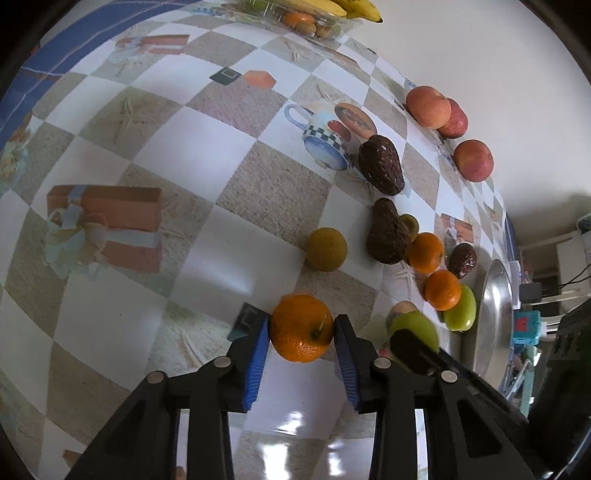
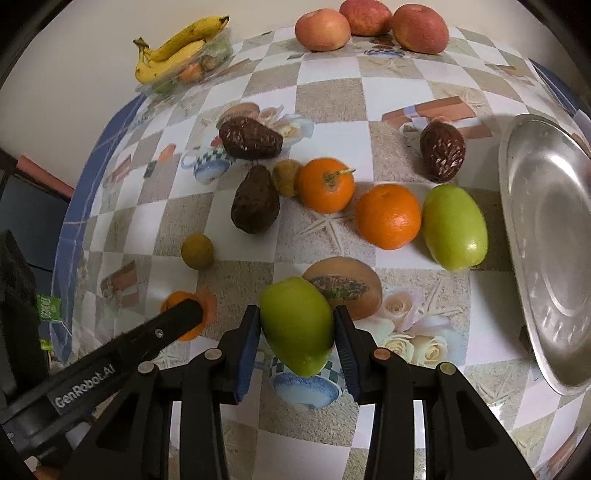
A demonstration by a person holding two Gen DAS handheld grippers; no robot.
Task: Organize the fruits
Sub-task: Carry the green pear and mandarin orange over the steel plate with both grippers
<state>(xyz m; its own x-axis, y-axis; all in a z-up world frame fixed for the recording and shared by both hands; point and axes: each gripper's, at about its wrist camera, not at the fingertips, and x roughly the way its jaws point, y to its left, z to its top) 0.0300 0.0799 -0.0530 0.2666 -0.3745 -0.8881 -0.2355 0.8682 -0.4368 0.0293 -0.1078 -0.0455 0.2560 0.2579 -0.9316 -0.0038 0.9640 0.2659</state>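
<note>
My left gripper [image 1: 301, 328] is shut on an orange [image 1: 300, 326] just above the checked tablecloth. My right gripper [image 2: 295, 325] is shut on a green mango [image 2: 297, 325]; the same mango [image 1: 413, 328] shows in the left wrist view behind the right gripper's finger. On the table lie two more oranges [image 2: 327, 184] [image 2: 388, 216], a second green mango [image 2: 454, 227], three dark avocados [image 2: 255, 199] [image 2: 249, 138] [image 2: 441, 151], two small yellow-brown fruits [image 2: 197, 251] [image 2: 286, 177] and three red apples [image 2: 369, 22]. A metal tray [image 2: 550, 243] stands at the right.
A clear container with bananas [image 2: 173, 48] and small fruit sits at the far left edge by the wall. The left gripper's arm [image 2: 110, 354] crosses the lower left of the right wrist view. The table's blue border [image 2: 79, 192] marks its left edge.
</note>
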